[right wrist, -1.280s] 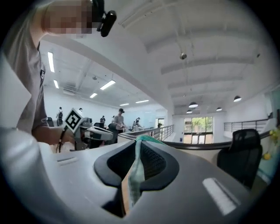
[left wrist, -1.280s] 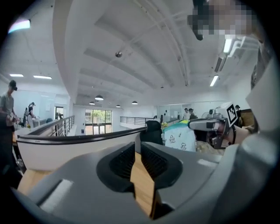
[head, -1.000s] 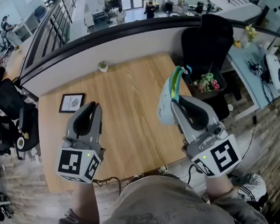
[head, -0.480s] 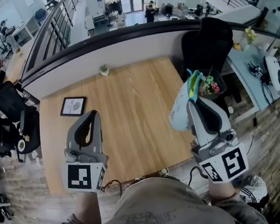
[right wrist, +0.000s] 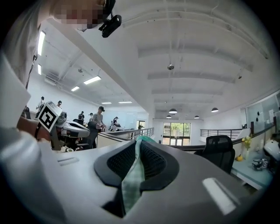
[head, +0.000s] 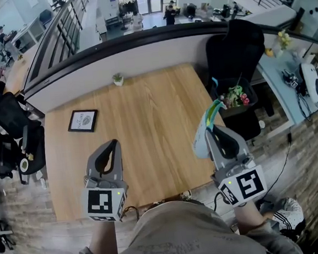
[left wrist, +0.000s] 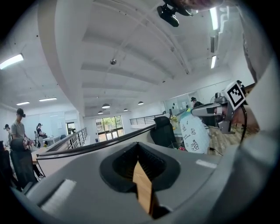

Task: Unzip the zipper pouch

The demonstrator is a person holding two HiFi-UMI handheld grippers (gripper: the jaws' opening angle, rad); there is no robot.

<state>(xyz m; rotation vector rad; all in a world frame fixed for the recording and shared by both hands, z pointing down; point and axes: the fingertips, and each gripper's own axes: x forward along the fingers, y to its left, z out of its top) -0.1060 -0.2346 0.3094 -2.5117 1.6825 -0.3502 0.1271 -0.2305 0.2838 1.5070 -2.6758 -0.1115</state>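
Right fingers [right wrist: 114,162] pinch one pouch [head: 200,141] | left fingers [left wrist: 117,165] together, empty

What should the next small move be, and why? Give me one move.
Probably open the left tool and bring it across to the green top edge of the pouch. The right tool is shut on the pouch, holding it above the table, while the left tool is shut, empty and apart from it.
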